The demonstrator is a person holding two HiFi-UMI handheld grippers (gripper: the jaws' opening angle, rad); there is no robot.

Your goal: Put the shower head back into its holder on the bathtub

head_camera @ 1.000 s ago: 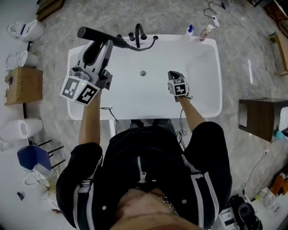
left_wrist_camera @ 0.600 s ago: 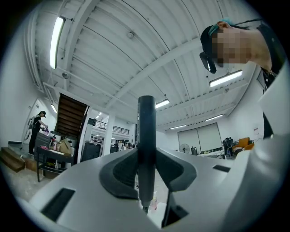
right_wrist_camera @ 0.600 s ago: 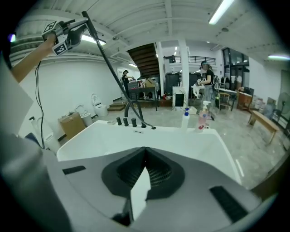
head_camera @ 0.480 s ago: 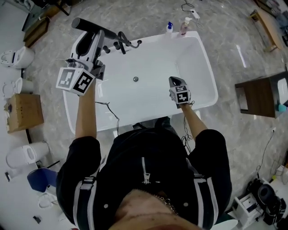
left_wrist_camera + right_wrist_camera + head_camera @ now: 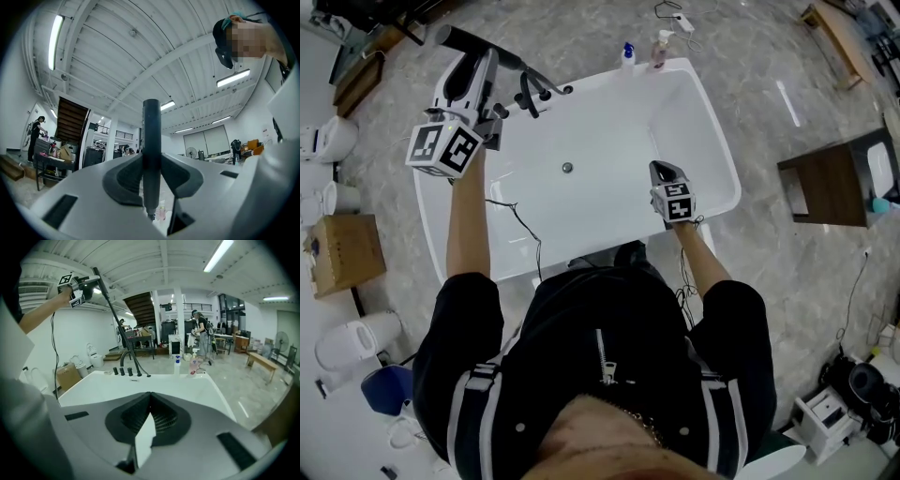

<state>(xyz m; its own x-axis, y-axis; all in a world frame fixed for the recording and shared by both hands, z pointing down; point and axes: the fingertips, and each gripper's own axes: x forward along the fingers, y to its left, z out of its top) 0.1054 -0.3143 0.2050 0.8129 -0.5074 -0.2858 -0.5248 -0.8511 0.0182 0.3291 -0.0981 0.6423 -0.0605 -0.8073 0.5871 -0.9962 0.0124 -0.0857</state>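
Carry step: left gripper (image 5: pixel 476 73) pinches shower head (image 5: pixel 455 39), raised above the faucet (image 5: pixel 525 92) end of the tub (image 5: pixel 717 141). Right gripper (image 5: pixel 666 172) pressed together, empty. Next: lower it into its holder, probably beside the faucet.

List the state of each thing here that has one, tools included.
Left tool: shut on the shower head.
Shower head: held up above the tub's tap end, out of its holder, hose attached.
Right tool: shut, holding nothing.
Bathtub: no water in it.
Two bottles: upright on the tub's rim.
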